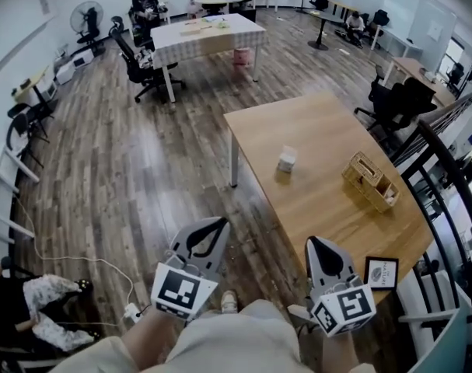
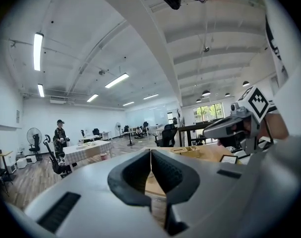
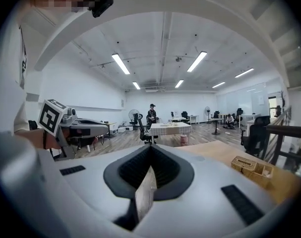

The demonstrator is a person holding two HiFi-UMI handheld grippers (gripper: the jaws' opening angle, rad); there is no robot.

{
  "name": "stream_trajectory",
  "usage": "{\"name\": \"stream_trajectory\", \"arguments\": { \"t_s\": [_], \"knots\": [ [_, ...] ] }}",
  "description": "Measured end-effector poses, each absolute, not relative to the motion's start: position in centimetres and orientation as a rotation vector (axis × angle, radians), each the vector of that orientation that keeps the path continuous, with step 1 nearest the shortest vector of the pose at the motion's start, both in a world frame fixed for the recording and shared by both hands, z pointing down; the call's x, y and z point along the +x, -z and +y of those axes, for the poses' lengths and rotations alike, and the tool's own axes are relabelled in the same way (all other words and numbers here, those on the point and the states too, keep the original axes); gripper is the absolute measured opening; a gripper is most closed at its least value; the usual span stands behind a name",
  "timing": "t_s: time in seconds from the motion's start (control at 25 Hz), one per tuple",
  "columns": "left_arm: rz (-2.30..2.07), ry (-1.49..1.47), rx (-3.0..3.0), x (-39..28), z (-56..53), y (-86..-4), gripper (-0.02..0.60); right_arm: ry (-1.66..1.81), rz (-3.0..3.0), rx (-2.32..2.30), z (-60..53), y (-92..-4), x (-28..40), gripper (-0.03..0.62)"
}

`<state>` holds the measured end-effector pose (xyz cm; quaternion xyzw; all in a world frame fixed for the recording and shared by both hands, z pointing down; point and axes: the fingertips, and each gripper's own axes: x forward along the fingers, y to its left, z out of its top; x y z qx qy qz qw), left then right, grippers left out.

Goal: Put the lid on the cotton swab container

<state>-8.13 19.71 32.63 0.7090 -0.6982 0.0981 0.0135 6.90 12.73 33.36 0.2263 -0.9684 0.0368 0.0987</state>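
Two grippers held low at the person's waist, well back from the bench.
Left gripper [image 1: 214, 230] and right gripper [image 1: 316, 247] hang side by side above the wood-plank floor [image 1: 127, 169], each with its marker cube nearest the body; in both gripper views the jaws are pressed together with nothing between them. Out ahead of them stands the light wooden bench [image 1: 321, 130], and on it, well apart from both grippers, sits the small whitish cotton swab container [image 1: 286, 159], too small to tell whether a lid is on it. To its right on the same bench is a slatted wooden organiser [image 1: 370, 181], and a small framed card [image 1: 381, 273] sits at the near corner, just beside the right gripper. Farther back a person [image 1: 145, 6] stands beside a table with a checked cloth [image 1: 204, 39].
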Motion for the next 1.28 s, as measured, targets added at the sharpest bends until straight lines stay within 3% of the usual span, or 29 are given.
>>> {"name": "stream_trajectory", "arguments": {
  "t_s": [0.52, 1.28],
  "knots": [
    [-2.054, -0.373, 2.262, -15.4, 7.9, -36.5, 0.025, -0.162, -2.788, 0.814, 0.0, -37.4, 0.3, 0.026],
    [-1.797, -0.551, 2.281, -22.3, -21.1, -43.1, 0.025, -0.433, -2.638, 0.881, -27.3, -45.9, -7.5, 0.026]
  ]
}}
